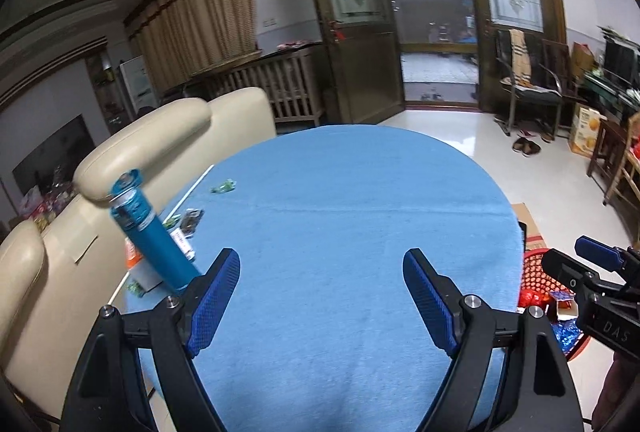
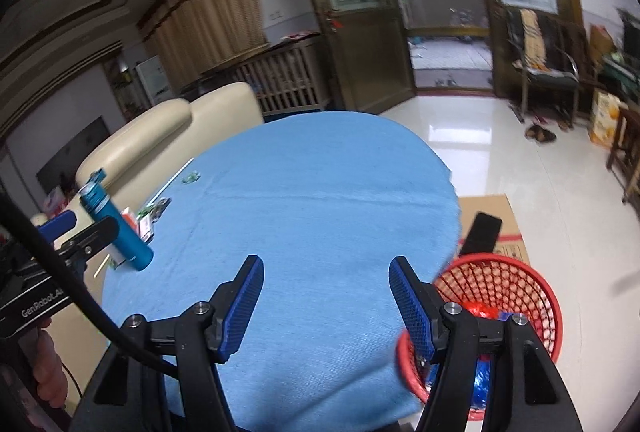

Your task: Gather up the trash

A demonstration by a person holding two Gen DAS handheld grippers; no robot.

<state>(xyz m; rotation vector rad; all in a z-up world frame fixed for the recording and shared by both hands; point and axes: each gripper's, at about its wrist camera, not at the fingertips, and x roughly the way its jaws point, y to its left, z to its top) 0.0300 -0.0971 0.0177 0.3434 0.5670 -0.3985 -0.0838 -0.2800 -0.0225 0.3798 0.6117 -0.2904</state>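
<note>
Blue tablecloth (image 1: pixel 340 199) w/ wrappers (image 1: pixel 224 186); cream sofa (image 1: pixel 168 135); red basket (image 2: pixel 532 296) beside.

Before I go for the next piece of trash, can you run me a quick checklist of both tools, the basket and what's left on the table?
1. Left tool open and empty: ok.
2. Right tool open and empty: ok.
3. Red basket on the floor by the table's right edge, open top, some trash inside: ok.
4. Trash left to collect: not ok; a green wrapper and small packets lie near the left edge of the blue tablecloth.
5. Blue bottle beside the packets, leaning: whether it is trash, cannot tell.
6. Middle of the cloth free for the reach: ok.
</note>
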